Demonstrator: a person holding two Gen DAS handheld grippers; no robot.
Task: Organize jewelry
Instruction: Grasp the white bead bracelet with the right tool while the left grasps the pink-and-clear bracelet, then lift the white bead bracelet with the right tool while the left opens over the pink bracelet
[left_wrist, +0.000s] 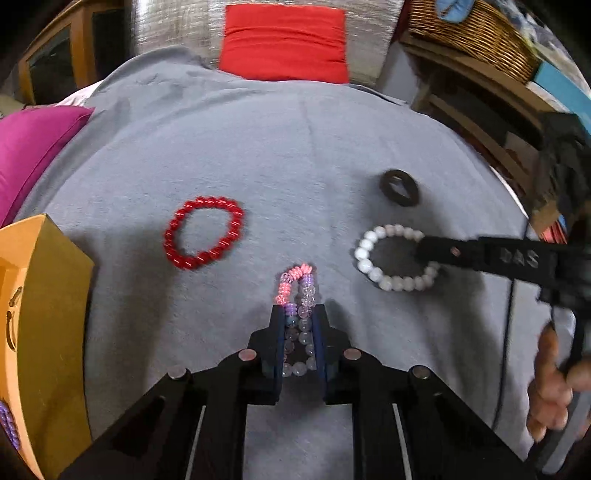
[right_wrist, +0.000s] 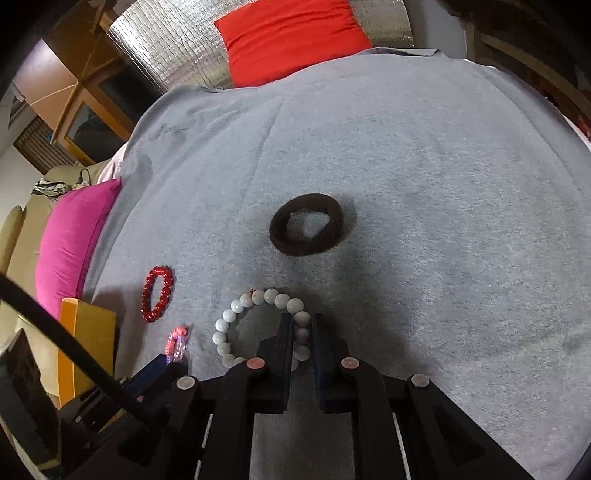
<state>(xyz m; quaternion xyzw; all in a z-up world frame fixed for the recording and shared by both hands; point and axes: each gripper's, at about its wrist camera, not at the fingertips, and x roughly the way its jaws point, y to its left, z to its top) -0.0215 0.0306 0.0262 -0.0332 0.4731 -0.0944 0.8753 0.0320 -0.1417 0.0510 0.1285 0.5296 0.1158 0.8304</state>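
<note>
My left gripper (left_wrist: 300, 312) is shut on a pink and purple bead bracelet (left_wrist: 298, 295), squeezed narrow between the fingers on the grey cloth (left_wrist: 295, 147). My right gripper (right_wrist: 302, 319) is shut on a white bead bracelet (right_wrist: 236, 325); in the left wrist view its black finger (left_wrist: 443, 251) crosses that white bracelet (left_wrist: 369, 254). A red bead bracelet (left_wrist: 203, 232) lies to the left, also in the right wrist view (right_wrist: 157, 293). A black hair band (right_wrist: 306, 229) lies beyond the right gripper, also in the left wrist view (left_wrist: 399, 187).
An orange box (left_wrist: 44, 314) stands at the left edge, with purple beads (left_wrist: 7, 424) inside; it also shows in the right wrist view (right_wrist: 85, 339). A magenta cushion (left_wrist: 33, 147) is at the left, a red cushion (left_wrist: 284, 40) at the back. Wooden shelves and a wicker basket (left_wrist: 476, 33) stand at the right.
</note>
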